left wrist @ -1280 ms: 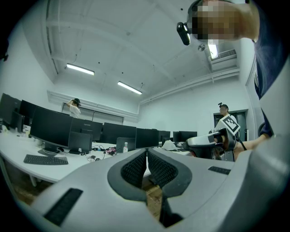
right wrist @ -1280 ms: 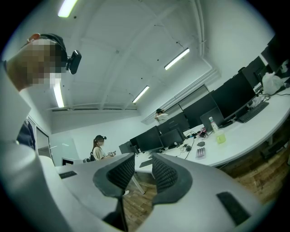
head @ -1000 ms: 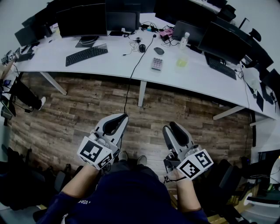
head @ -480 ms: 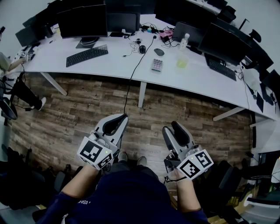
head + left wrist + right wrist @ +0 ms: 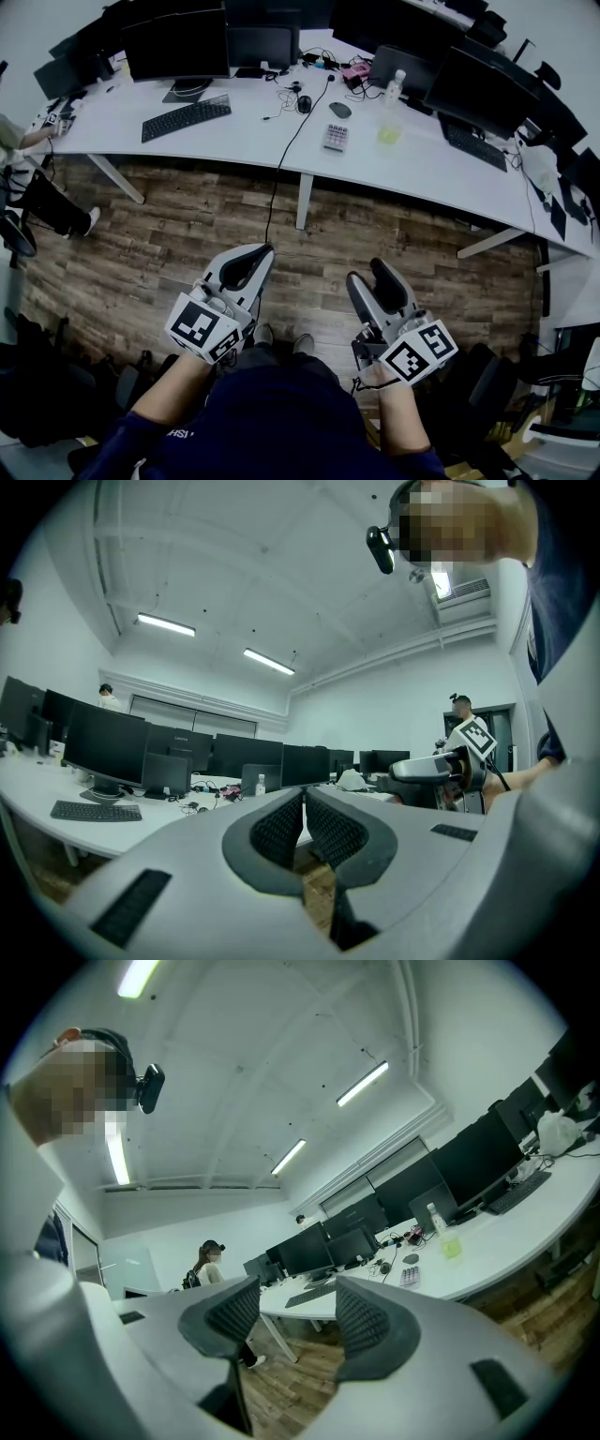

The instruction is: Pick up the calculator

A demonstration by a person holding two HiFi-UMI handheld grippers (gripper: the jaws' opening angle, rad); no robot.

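Observation:
The calculator [image 5: 337, 137], small and grey with pink keys, lies on the long white desk [image 5: 253, 141] far ahead of both grippers; it also shows in the right gripper view [image 5: 408, 1276]. My left gripper [image 5: 257, 253] hangs over the wooden floor near my body, its jaws shut with nothing between them [image 5: 303, 795]. Beside it my right gripper [image 5: 368, 273] is held level, its jaws opening and empty [image 5: 295, 1290]. Neither gripper is near the desk.
On the desk are a black keyboard [image 5: 186, 117], a mouse [image 5: 341, 110], a plastic bottle [image 5: 395, 87], a yellow cup [image 5: 390, 134] and several dark monitors. A black cable [image 5: 281, 169] hangs off the desk's front edge. A person [image 5: 208, 1265] stands at a desk to the left.
The right gripper's jaws have spread apart. Both hands stay where they were. The left gripper's jaws remain together.

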